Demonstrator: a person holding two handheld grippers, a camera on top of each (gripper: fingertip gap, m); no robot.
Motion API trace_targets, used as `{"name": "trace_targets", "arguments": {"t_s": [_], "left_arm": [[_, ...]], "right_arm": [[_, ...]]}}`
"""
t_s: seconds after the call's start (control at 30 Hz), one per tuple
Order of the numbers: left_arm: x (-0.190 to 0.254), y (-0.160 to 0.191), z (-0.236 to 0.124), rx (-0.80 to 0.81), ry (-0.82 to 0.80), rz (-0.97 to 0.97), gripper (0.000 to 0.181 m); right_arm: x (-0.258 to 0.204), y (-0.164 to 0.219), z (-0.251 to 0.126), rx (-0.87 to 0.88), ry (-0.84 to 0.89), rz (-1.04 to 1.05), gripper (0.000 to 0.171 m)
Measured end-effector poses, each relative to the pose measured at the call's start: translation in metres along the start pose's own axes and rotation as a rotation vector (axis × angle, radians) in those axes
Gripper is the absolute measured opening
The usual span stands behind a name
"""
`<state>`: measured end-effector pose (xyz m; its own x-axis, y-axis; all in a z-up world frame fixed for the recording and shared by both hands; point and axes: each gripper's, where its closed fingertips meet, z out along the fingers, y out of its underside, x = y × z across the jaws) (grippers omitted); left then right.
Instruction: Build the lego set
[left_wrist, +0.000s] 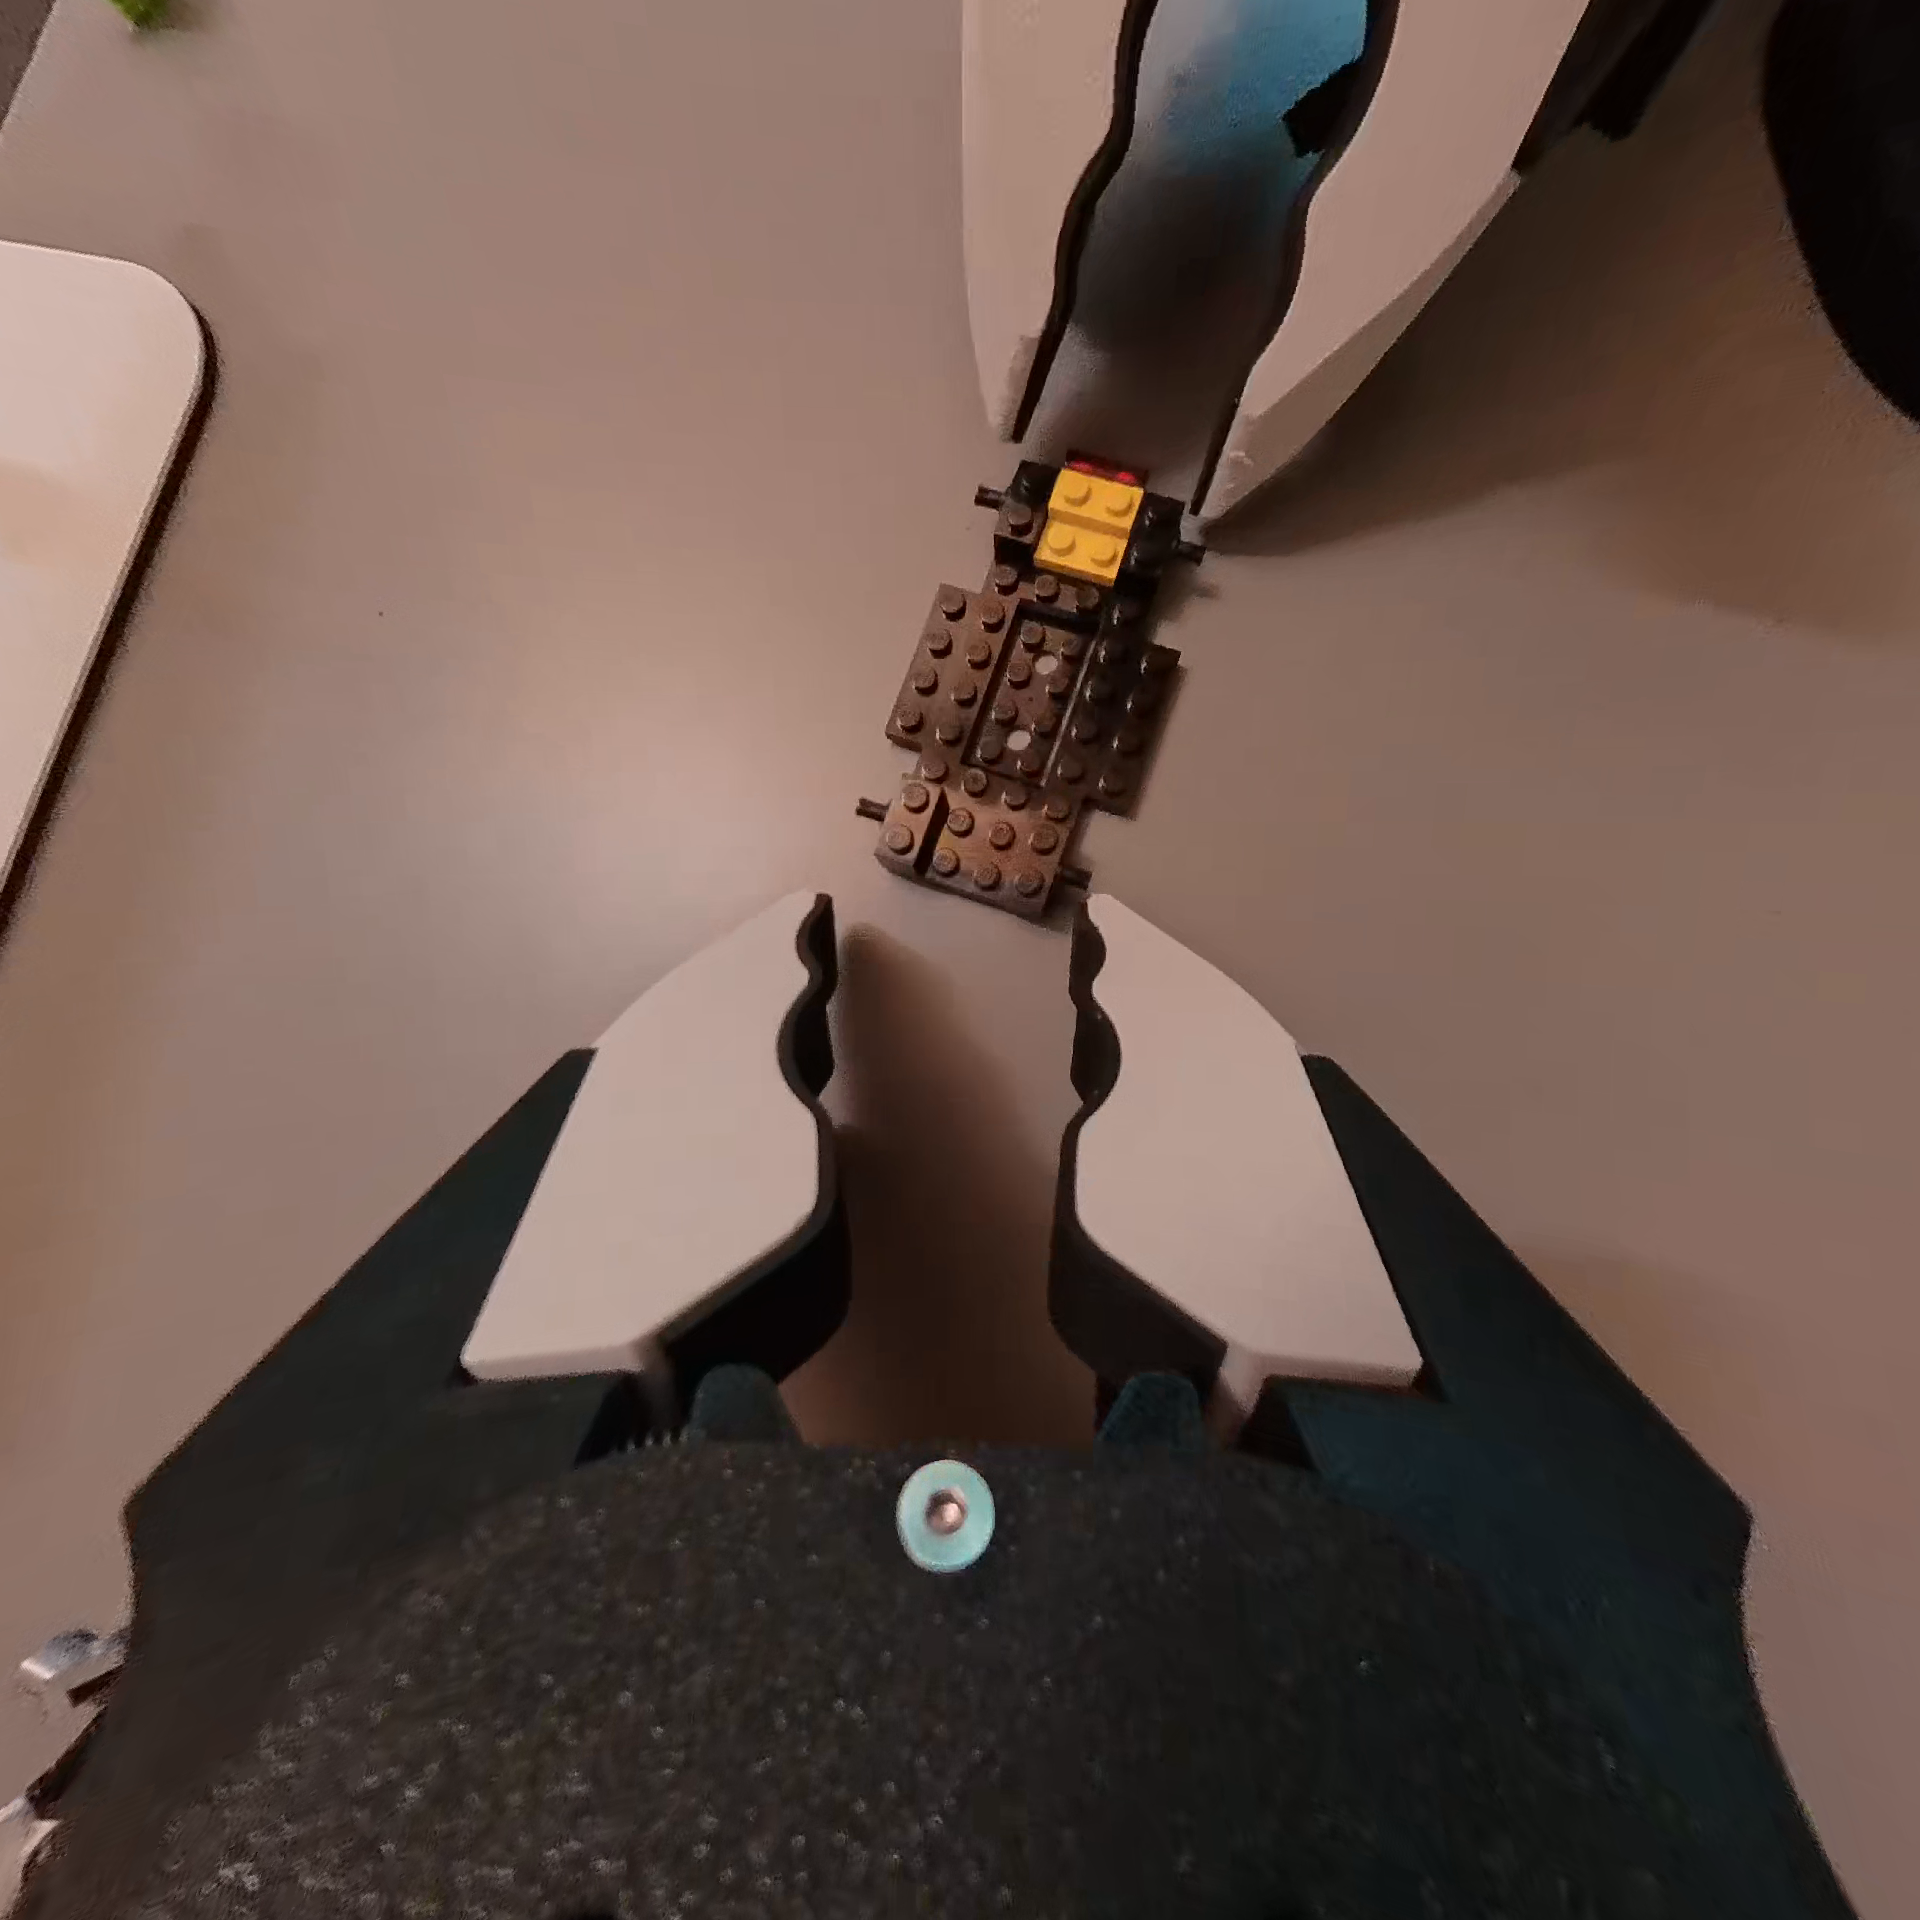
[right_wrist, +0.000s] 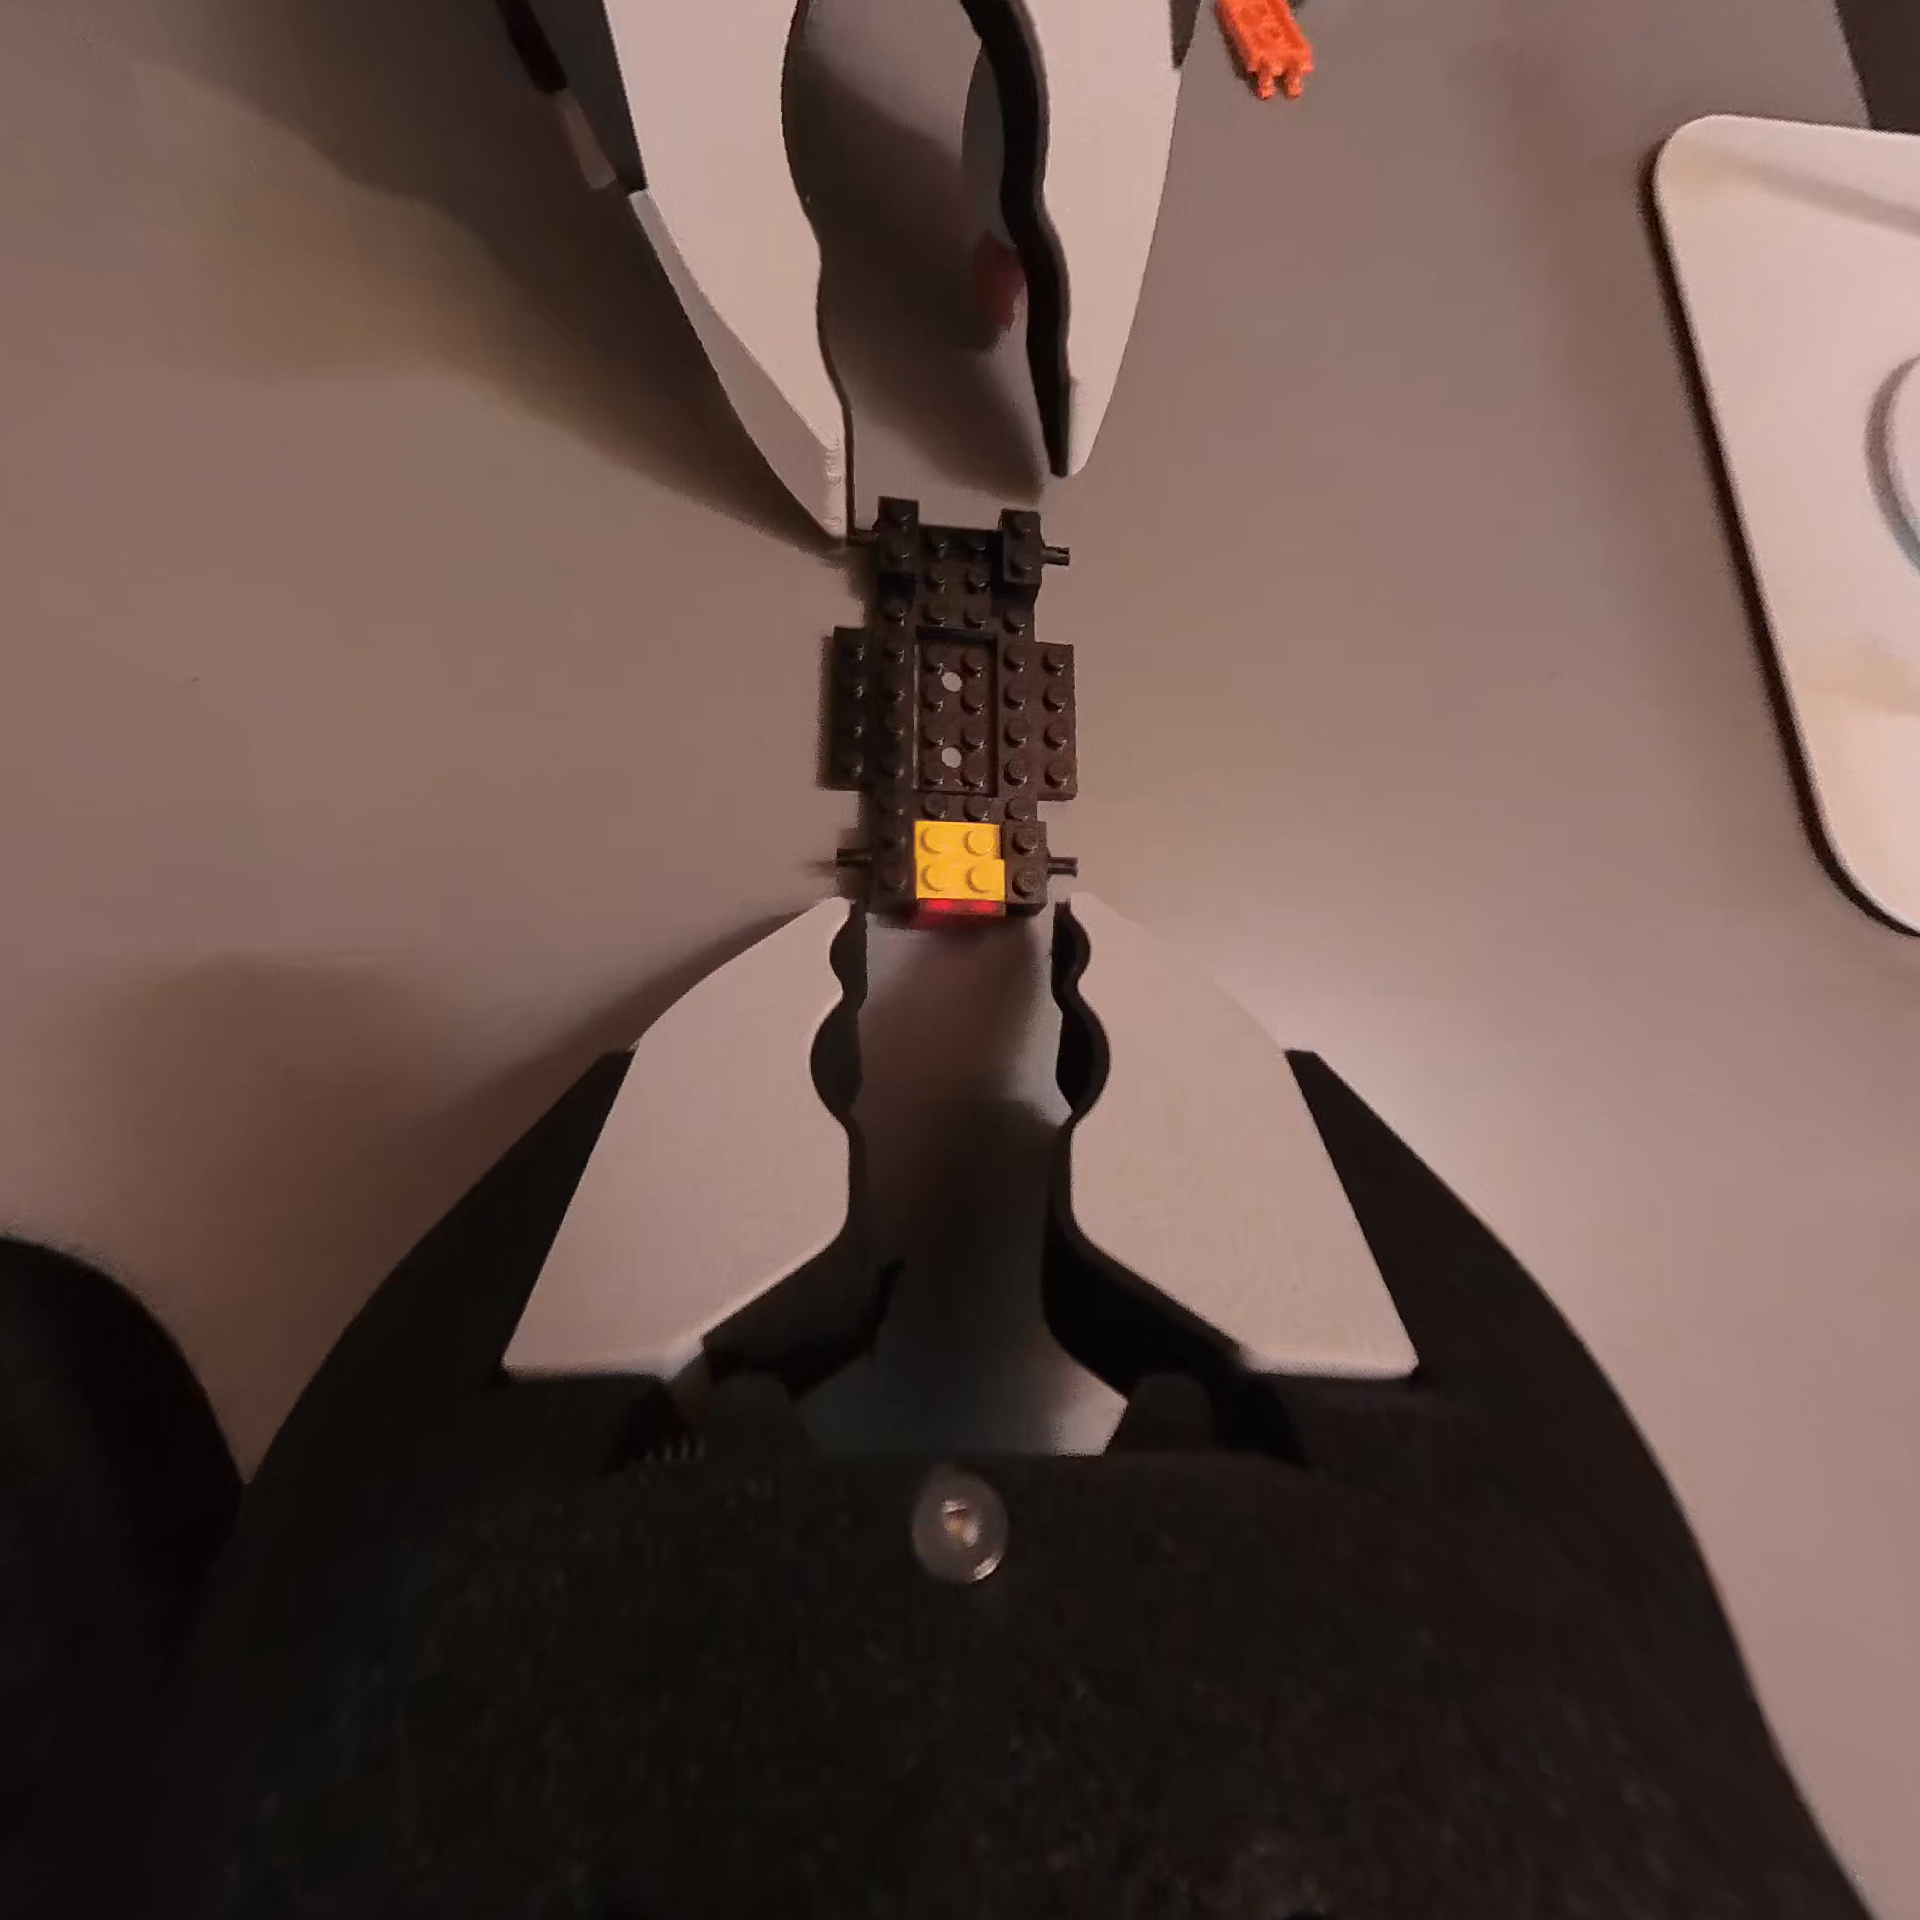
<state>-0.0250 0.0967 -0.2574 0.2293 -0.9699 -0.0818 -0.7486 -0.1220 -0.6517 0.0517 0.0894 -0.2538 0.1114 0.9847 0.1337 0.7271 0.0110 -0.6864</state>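
Pale grey tabletop (right_wrist: 416, 727), and mid-surface lies the black studded lego car chassis (right_wrist: 951, 717). Left gripper (left_wrist: 951, 920) and right gripper (right_wrist: 951, 914) bracket its ends, both spread, empty. Yellow brick (right_wrist: 958, 860) seated; next, probably fetch the orange piece (right_wrist: 1270, 47).

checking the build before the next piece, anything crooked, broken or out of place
Nothing stands out. The black lego chassis lies flat on the table, the yellow brick sits square at one end, and an orange piece lies apart.
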Motion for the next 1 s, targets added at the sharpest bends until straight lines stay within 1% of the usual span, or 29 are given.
{"name": "trace_targets", "arguments": {"t_s": [0.1, 0.2, 0.3, 0.4, 0.43, 0.47, 0.5, 0.53, 0.67, 0.77, 0.83, 0.9, 1.0], "left_arm": [[-0.004, -0.002, -0.004, 0.027, -0.029, -0.007, 0.042], [-0.012, -0.006, -0.011, 0.066, -0.095, -0.016, 0.04], [-0.019, -0.015, -0.023, 0.164, -0.138, -0.058, 0.035], [-0.029, -0.023, -0.036, 0.275, -0.167, -0.125, 0.033], [-0.032, -0.025, -0.04, 0.306, -0.173, -0.146, 0.031], [-0.036, -0.026, -0.044, 0.336, -0.181, -0.166, 0.03], [-0.039, -0.028, -0.047, 0.362, -0.184, -0.183, 0.028], [-0.041, -0.03, -0.05, 0.386, -0.185, -0.199, 0.026], [-0.043, -0.033, -0.053, 0.434, -0.196, -0.205, 0.024], [-0.04, -0.029, -0.049, 0.424, -0.217, -0.167, 0.022], [-0.037, -0.025, -0.045, 0.41, -0.224, -0.148, 0.021], [-0.036, -0.023, -0.044, 0.408, -0.227, -0.138, 0.02], [-0.036, -0.021, -0.045, 0.41, -0.234, -0.128, 0.019]], "right_arm": [[-0.001, 0.001, -0.004, 0.016, 0.016, 0.027, 0.034], [-0.004, 0.0, -0.009, 0.041, 0.015, 0.061, 0.034], [0.003, -0.008, -0.019, 0.098, 0.06, 0.1, 0.034], [0.026, -0.02, -0.036, 0.173, 0.177, 0.124, 0.034], [0.04, -0.024, -0.043, 0.184, 0.245, 0.111, 0.032], [0.056, -0.028, -0.052, 0.19, 0.321, 0.083, 0.025], [0.072, -0.034, -0.062, 0.195, 0.393, 0.044, 0.009], [0.088, -0.041, -0.072, 0.198, 0.453, 0.001, 0.0], [0.158, -0.072, -0.105, 0.139, 0.618, -0.168, 0.0], [0.214, -0.098, -0.122, 0.034, 0.79, -0.408, 0.003], [0.244, -0.108, -0.122, -0.07, 0.857, -0.592, 0.009], [0.264, -0.113, -0.115, -0.149, 0.889, -0.753, 0.013], [0.278, -0.109, -0.098, -0.216, 0.833, -0.841, 0.019]]}}
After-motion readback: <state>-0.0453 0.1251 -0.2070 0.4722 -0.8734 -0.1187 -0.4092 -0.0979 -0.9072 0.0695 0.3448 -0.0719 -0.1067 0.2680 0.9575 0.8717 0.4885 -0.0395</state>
